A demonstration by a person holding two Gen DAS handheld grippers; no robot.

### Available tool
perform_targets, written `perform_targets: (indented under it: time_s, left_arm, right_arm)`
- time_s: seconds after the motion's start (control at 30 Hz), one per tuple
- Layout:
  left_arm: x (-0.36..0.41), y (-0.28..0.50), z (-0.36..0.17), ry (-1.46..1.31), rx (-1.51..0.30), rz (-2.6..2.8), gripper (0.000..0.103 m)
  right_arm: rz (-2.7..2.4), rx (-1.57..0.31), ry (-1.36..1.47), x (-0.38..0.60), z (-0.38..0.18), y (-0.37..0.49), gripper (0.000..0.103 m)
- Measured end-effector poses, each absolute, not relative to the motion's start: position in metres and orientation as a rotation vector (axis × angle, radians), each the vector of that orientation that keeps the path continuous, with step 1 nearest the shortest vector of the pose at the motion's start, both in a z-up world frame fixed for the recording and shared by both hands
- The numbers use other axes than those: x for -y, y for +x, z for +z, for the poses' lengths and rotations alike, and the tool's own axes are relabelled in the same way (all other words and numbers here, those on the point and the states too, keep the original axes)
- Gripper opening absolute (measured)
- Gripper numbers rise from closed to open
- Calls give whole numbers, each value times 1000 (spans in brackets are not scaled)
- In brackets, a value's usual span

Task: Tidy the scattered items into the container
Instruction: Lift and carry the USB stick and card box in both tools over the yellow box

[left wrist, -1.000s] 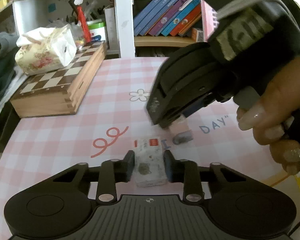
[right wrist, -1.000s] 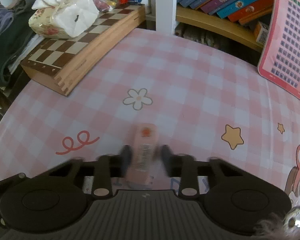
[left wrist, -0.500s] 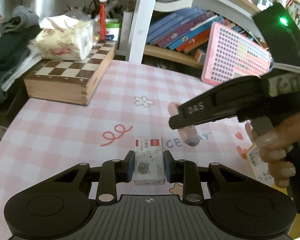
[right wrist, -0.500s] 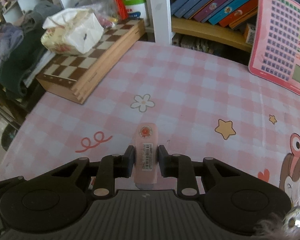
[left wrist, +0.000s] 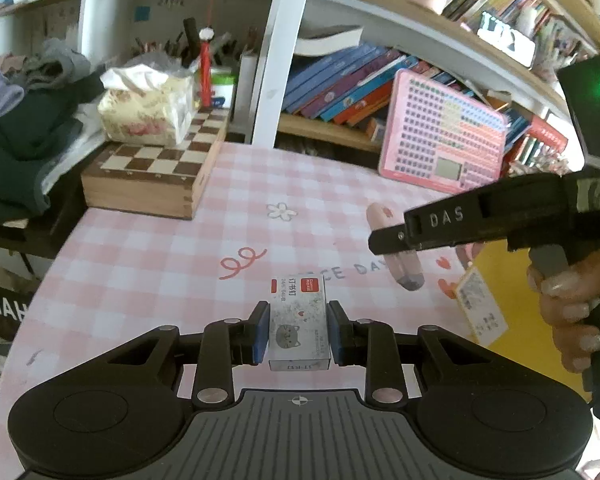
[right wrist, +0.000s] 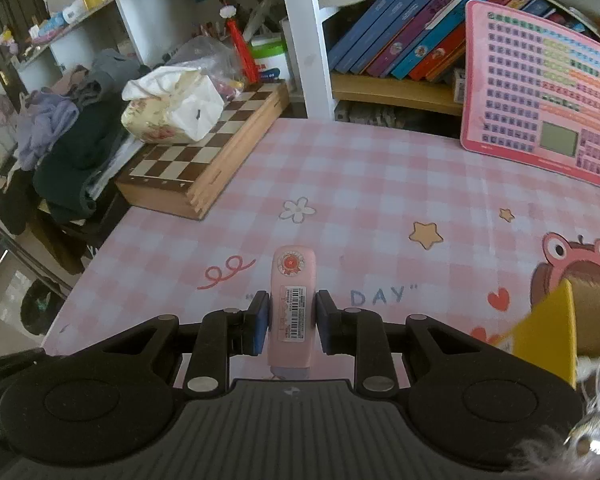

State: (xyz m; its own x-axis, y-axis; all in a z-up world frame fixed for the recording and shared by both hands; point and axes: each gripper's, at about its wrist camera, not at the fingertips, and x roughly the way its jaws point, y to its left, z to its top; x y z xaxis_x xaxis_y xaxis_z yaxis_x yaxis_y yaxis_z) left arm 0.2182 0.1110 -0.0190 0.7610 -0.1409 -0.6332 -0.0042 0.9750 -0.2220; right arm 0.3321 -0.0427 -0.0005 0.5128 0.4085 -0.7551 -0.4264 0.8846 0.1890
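My left gripper (left wrist: 299, 330) is shut on a small white box of staples (left wrist: 299, 322) with a grey cat print, held above the pink checked tablecloth (left wrist: 160, 256). My right gripper (right wrist: 290, 320) is shut on a pink oblong case (right wrist: 292, 300) with a barcode label. The right gripper also shows in the left wrist view (left wrist: 384, 236), with the pink case (left wrist: 400, 256) hanging from it. A yellow container (right wrist: 548, 332) stands at the right edge; its wall also shows in the left wrist view (left wrist: 512, 280). A white labelled card (left wrist: 480, 306) lies by it.
A wooden chessboard box (left wrist: 156, 176) carries a tissue pack (left wrist: 148, 110) at the table's far left. A pink keypad toy (right wrist: 540, 92) leans on the bookshelf (right wrist: 396, 88) at the back right. Dark clothes (right wrist: 72, 148) are piled off the left edge.
Both grippers have risen away from the tablecloth with their items still held. The right gripper has moved right, toward the yellow container, which has now come into view.
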Motion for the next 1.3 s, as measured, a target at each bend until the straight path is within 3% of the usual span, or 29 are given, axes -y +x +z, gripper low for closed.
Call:
perform_targets:
  time_s: [1.3]
  left_arm:
    - [-105, 64, 35, -252, -656, -293, 28]
  right_arm:
    - [461, -829, 50, 109, 23, 94, 23]
